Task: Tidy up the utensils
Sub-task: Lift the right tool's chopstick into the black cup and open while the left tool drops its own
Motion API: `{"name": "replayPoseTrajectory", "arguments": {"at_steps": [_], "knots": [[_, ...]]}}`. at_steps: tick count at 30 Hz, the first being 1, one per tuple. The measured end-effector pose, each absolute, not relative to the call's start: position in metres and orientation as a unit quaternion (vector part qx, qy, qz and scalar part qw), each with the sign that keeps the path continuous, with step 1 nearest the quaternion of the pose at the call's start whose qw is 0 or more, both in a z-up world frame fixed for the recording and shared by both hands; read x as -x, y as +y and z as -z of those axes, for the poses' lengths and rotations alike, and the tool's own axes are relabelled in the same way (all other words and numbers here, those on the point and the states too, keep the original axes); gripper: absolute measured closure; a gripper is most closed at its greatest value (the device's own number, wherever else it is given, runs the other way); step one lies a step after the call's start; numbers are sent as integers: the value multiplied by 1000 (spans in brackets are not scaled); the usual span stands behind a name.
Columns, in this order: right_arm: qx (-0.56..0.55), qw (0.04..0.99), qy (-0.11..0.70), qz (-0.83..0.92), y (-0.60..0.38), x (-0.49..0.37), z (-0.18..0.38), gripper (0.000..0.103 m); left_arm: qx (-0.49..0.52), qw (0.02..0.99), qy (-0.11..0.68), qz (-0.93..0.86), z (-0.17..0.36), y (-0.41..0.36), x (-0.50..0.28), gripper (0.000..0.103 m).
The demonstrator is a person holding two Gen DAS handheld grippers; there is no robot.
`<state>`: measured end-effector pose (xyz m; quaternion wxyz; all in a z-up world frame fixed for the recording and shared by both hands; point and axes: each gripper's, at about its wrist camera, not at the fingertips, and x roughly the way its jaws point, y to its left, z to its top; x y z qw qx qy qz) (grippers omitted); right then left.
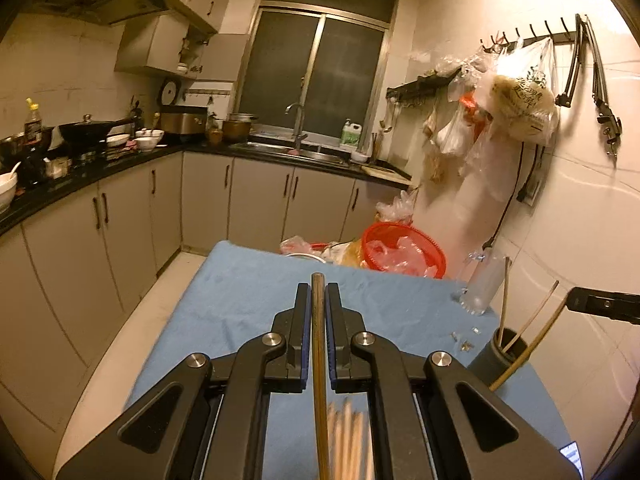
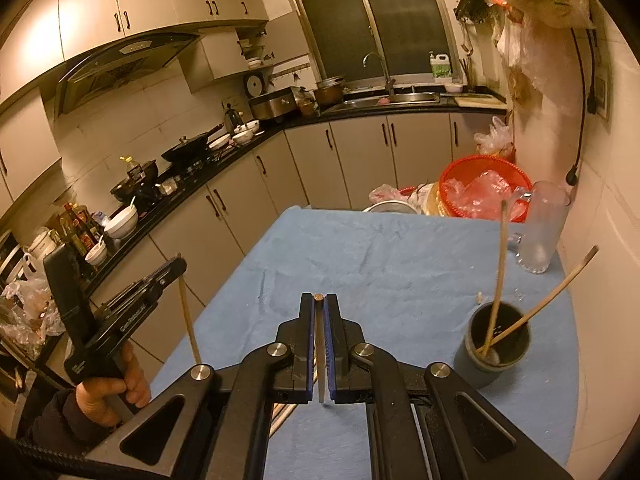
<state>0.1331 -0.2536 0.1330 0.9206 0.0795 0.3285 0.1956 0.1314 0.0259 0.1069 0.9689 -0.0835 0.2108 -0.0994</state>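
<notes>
Cabinets (image 2: 224,216) under a dark, cluttered counter (image 2: 192,184) run down the left side, and a strip of bare floor (image 1: 120,344) lies between them and the left edge of the table's blue cloth (image 2: 360,248). Off that left edge, above the floor gap in the right wrist view, a hand (image 2: 116,384) grips the left gripper (image 2: 176,266), whose jaws are clamped on a single chopstick (image 2: 189,320) hanging down beside the table edge; from its own camera the same chopstick runs lengthwise between the pressed pads, its tip poking out past the fingertips. Low in that view, a blurred bundle of loose chopsticks (image 1: 348,436) lies near the front of the cloth. The middle of the cloth is open, wrinkled fabric back to the far edge. Centred over it, the right gripper (image 2: 319,308) is closed tight on another chopstick end (image 2: 319,298), seen end-on at the fingertips. Farther right, a dark cylindrical holder (image 2: 496,340) stands near the right edge of the table, with two chopsticks (image 2: 498,280) leaning in it, one steep, one slanting toward the wall. Behind it, a frosted glass mug (image 2: 540,228) stands by the tiled wall (image 2: 600,240), small scraps (image 1: 464,340) lie on the cloth between them, and a red basket (image 2: 484,188) with plastic bags crowds the far right corner.
</notes>
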Motion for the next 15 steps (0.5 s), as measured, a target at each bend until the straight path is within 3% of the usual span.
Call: {"name": "replayPoseTrajectory", "arguments": {"at_steps": [15], "knots": [[-80, 943, 301, -119, -331, -143, -194, 100, 97, 963, 174, 182, -144, -98, -212, 97]]}}
